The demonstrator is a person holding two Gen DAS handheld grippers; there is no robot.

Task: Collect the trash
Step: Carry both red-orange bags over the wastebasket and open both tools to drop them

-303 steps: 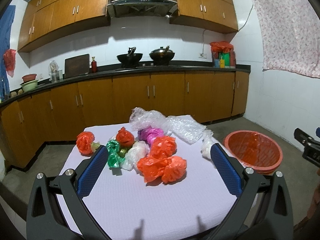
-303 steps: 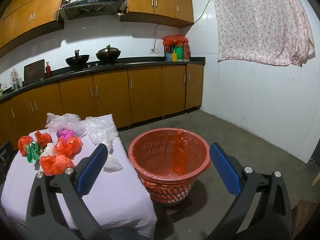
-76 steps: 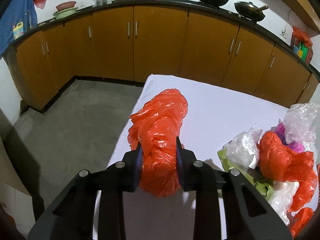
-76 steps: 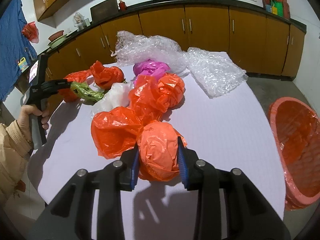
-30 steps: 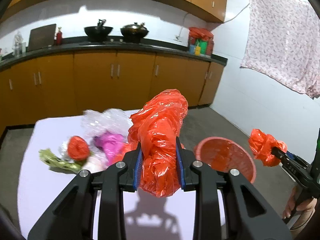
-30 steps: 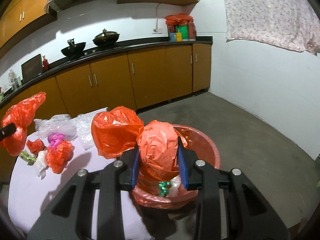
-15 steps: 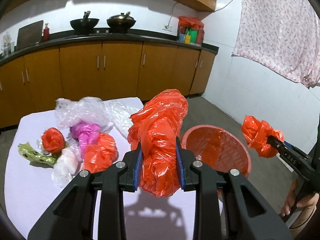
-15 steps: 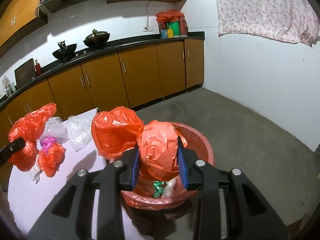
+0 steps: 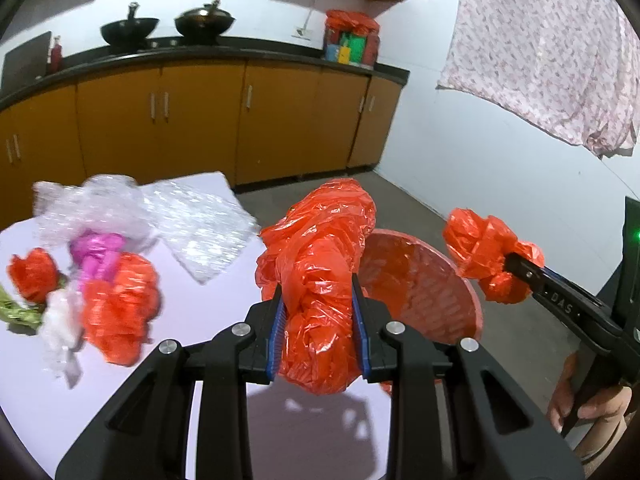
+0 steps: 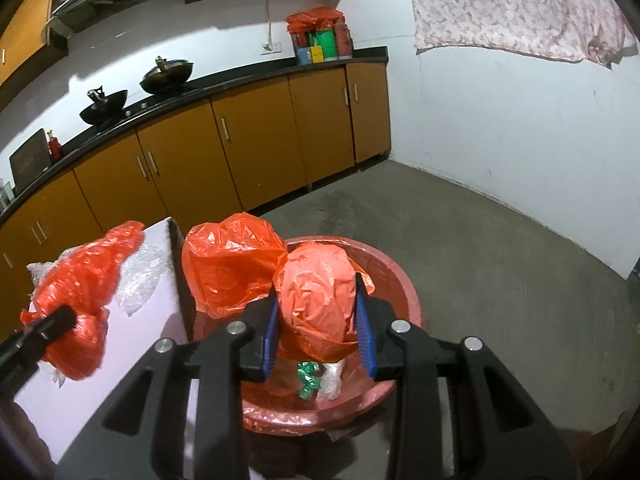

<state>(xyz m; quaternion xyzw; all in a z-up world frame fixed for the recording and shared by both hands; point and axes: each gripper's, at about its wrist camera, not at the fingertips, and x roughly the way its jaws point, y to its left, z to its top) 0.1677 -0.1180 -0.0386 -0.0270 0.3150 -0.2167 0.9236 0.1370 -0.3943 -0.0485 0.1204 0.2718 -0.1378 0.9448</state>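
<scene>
- Left gripper [image 9: 318, 324], in the left wrist view, is being kept pinched on a long crumpled orange bag [image 9: 320, 276], which is being squeezed between the blue pads [image 9: 277, 332] above the near edge of the tabletop [image 9: 208, 320].
- A red basket [image 9: 424, 292] is being seen just behind that bag, beside the tabletop's right edge.
- Loose trash is being left on the tabletop to the left: an orange wad [image 9: 120, 304], a pink bag [image 9: 98, 252], a small orange ball [image 9: 34, 274] and clear bubble wrap [image 9: 200, 228].
- The right gripper [image 9: 516, 266] is being seen at the right, pinched on an orange bundle [image 9: 484, 256] held above the basket's far rim.

- Right gripper [image 10: 316, 320], in the right wrist view, is being kept closed on a two-lobed orange bundle [image 10: 316, 296], which is being held directly over the red basket [image 10: 404, 292].
- A green scrap [image 10: 308, 376] and a white bag [image 10: 332, 374] are lying inside the basket.
- The left gripper's orange bag [image 10: 80, 288] is being held over the tabletop [image 10: 132, 340] at the left.
</scene>
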